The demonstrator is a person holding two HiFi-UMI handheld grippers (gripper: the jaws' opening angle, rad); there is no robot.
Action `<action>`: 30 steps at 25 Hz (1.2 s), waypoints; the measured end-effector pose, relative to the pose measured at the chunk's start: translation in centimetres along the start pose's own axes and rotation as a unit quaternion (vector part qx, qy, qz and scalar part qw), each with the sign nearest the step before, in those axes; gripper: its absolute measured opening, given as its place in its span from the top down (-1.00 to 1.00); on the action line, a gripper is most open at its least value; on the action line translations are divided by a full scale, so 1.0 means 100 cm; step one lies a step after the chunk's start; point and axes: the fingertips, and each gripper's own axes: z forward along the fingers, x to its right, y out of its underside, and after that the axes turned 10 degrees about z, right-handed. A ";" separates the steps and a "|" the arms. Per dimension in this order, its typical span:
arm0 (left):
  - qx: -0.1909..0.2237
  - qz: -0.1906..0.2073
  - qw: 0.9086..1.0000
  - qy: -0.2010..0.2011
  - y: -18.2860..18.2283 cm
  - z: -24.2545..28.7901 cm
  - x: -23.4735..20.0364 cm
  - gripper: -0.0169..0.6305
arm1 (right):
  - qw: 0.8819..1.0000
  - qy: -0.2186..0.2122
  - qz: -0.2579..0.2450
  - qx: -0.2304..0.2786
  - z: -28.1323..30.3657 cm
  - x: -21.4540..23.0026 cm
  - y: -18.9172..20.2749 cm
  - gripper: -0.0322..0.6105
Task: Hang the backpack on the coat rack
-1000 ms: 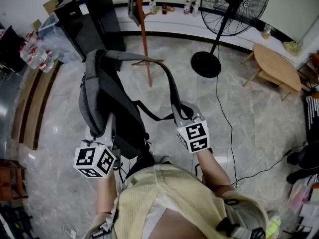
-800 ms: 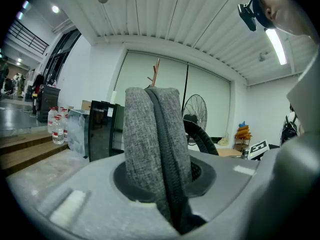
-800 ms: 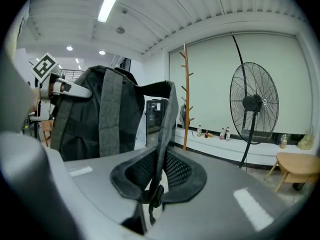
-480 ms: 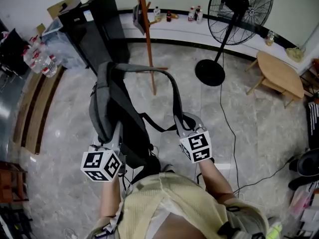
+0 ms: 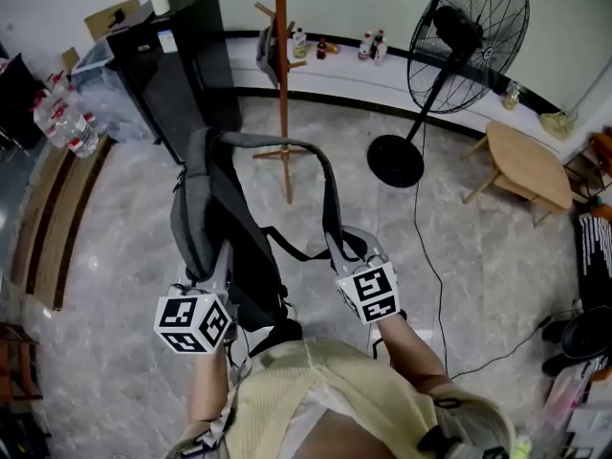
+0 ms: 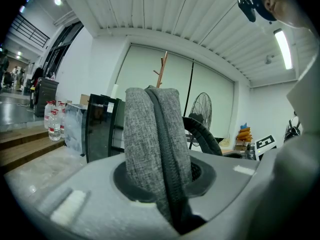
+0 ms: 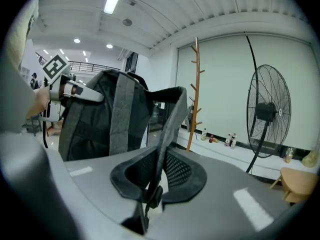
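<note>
Closest to the person, the left claw (image 5: pixel 203 280) is clenched on the grey body of the backpack (image 5: pixel 215 223), with cloth and zip pinched tight between its jaws. Just across from it, the right claw (image 5: pixel 346 249) is clamped on a shoulder strap (image 5: pixel 328 185), and the strap's mesh padding bulges out on either side of the jaws. The backpack hangs upright in the air between the two claws, above the marble floor (image 5: pixel 478 256). The strap arches from the top of the bag down to the right claw. Further out stands the wooden coat rack (image 5: pixel 281 84), apart from the backpack. A black pedestal fan (image 5: pixel 467 36) stands to its right and a black cabinet (image 5: pixel 172 60) to its left. Bottles (image 5: pixel 373 44) line the far wall.
</note>
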 end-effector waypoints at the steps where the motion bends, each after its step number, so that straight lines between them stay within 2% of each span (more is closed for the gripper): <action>1: 0.001 0.000 1.000 0.001 -0.001 0.005 -0.005 0.70 | 1.000 0.000 -0.005 -0.001 0.006 0.001 -0.003 0.79; 11: 0.008 -0.005 1.000 0.013 -0.016 0.046 -0.061 0.70 | 1.000 0.010 -0.023 0.017 0.070 0.010 -0.050 0.79; 16: 0.011 0.012 1.000 0.014 -0.026 0.058 -0.088 0.70 | 0.998 -0.002 -0.043 0.037 0.091 -0.001 -0.081 0.79; 22: 0.021 0.029 0.999 0.001 -0.048 0.089 -0.103 0.70 | 0.997 -0.020 -0.056 0.057 0.116 0.011 -0.112 0.78; 30: 0.060 0.037 0.996 -0.047 -0.094 0.145 -0.111 0.70 | 0.988 -0.064 -0.089 0.109 0.150 0.054 -0.166 0.78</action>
